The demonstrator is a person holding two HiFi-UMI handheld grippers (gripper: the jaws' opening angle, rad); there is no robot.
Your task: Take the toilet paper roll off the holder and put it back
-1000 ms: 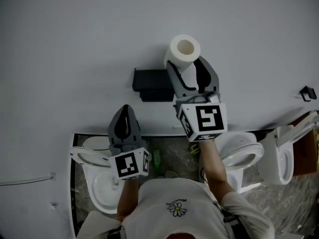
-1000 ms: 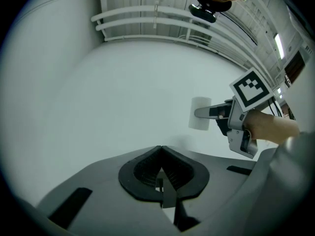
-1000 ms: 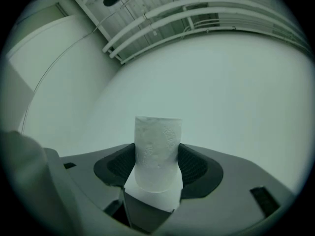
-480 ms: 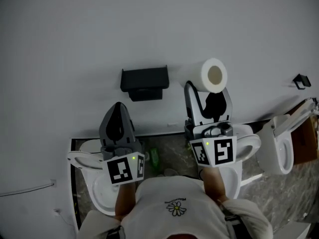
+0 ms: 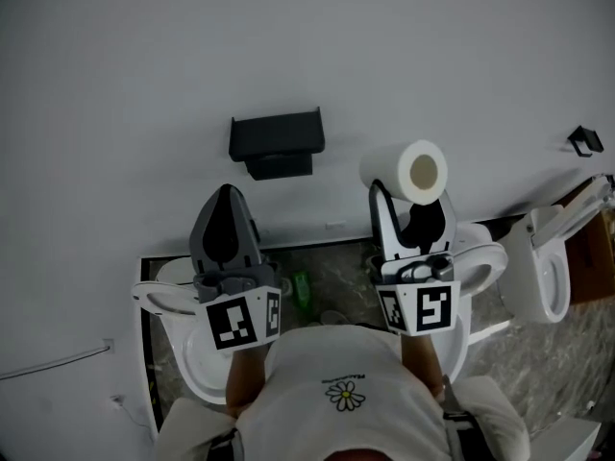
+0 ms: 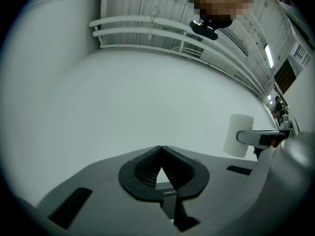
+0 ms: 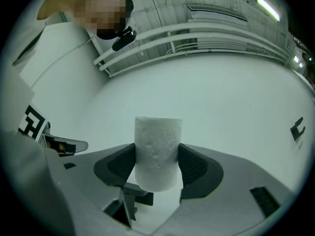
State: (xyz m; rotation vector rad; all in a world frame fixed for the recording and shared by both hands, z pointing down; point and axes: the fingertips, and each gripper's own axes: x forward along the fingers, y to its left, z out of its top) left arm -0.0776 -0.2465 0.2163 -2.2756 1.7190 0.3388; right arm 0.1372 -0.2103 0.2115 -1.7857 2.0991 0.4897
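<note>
Since the toilet paper roll (image 5: 411, 171) is clear of the holder (image 5: 277, 142), held off to its right and a little nearer, the take-off half of the task looks done. The put-back half is in hand.

The right gripper (image 5: 411, 202) has the roll. Its 2 jaws are spread just wide enough to take it and press on the paper's curved sides. The open end of the cardboard core is turned up toward the head camera. In the right gripper view the roll (image 7: 157, 151) stands upright between the pads, its top rising past them, and nothing else touches it.

As I judge it, the next move calls for carrying the roll left and farther in toward the wall. The core then has to line up with whatever peg or bar the black holder has. That part cannot be made out from here, so the approach angle is uncertain.

The left gripper (image 5: 224, 200) hangs nearer than the holder and slightly to its left. Its jaws are closed tip to tip on nothing, and it is well apart from the roll.

Room is generous. The white wall (image 5: 135, 65) is bare around the holder, with only a small black hook (image 5: 582, 140) far to the right. The 3 toilets (image 5: 483, 275) lie nearer and low, likely out of the path.
</note>
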